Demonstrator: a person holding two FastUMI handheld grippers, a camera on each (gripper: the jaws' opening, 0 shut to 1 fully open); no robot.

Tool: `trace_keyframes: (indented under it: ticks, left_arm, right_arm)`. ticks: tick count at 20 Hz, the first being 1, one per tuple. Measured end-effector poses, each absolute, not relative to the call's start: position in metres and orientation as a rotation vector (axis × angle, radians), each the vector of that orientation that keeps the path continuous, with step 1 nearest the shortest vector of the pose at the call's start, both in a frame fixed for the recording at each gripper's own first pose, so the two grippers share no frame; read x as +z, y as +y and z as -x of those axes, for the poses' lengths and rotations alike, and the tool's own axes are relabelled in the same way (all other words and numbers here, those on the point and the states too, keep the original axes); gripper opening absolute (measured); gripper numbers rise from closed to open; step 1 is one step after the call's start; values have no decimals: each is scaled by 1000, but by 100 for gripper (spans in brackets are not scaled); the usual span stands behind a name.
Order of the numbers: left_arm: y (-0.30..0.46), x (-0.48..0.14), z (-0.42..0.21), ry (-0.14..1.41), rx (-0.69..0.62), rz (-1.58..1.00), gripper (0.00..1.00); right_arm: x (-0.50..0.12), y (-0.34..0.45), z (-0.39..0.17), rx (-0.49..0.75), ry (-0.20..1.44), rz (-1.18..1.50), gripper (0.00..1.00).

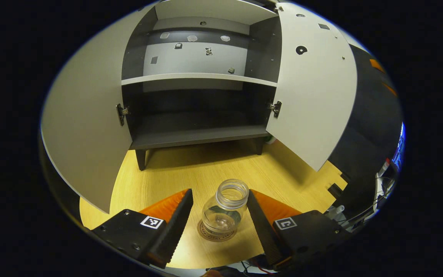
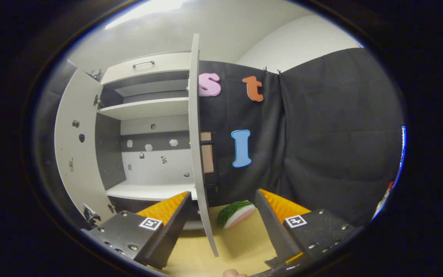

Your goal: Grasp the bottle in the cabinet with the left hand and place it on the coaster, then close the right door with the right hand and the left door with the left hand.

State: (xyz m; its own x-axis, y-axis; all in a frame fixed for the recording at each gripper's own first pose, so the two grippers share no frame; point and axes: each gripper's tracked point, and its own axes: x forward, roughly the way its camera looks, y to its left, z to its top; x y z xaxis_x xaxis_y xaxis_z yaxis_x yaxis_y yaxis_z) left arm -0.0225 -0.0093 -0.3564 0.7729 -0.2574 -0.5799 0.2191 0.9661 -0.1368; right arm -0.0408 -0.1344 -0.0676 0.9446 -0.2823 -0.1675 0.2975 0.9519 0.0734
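Nearest in the left gripper view, the left gripper (image 1: 218, 215) is seen with its fingers (image 1: 175, 225) spread wide, and the bottle (image 1: 224, 211) stands upright between them, touched by neither as far as can be judged. The clear, capless bottle is seated on the round coaster (image 1: 206, 234), which lies on the wooden counter (image 1: 175, 173). So the placing step is judged done, or all but done, with the release already made.

Farther off, at twelve o'clock, the cabinet (image 1: 198, 130) is seen with bare shelves and both doors swung open: the left door (image 1: 87, 127) at ten o'clock, the right door (image 1: 313, 96) at two o'clock.

In the right gripper view, the right gripper (image 2: 221, 227) is held with its fingers (image 2: 167, 231) parted and nothing gripped, and the right door's edge (image 2: 196, 134) runs up between them from just ahead. A watermelon slice (image 2: 236, 212) lies on the counter just beyond, at one o'clock.

The door closing is judged next: the right door is to be pushed shut by the right gripper, while the left gripper is to be backed straight off so the bottle is not tipped.
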Motion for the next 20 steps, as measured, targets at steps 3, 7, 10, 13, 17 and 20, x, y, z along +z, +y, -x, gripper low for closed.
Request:
trace_keyframes:
  ticks: [3, 7, 10, 13, 17, 20]
  left_arm:
    - [-13, -347, 23, 620, -271, 86, 89]
    - [-16, -314, 23, 566, -279, 112, 90]
    - [-8, -269, 19, 481, -254, 119, 89]
    - [11, -207, 11, 372, -195, 139, 89]
    - [50, -108, 8, 174, -82, 162, 89]
    - [86, -67, 21, 107, 21, 149, 89]
  right_arm:
    - [-69, -137, 41, -297, 159, -87, 100]
    - [-70, -142, 40, -300, 164, -72, 100]
    - [-73, -146, 38, -305, 168, -57, 100]
    - [-70, -153, 28, -303, 164, -30, 100]
    - [-67, -161, 2, -298, 155, 25, 100]
    - [-69, -159, -19, -278, 153, 40, 100]
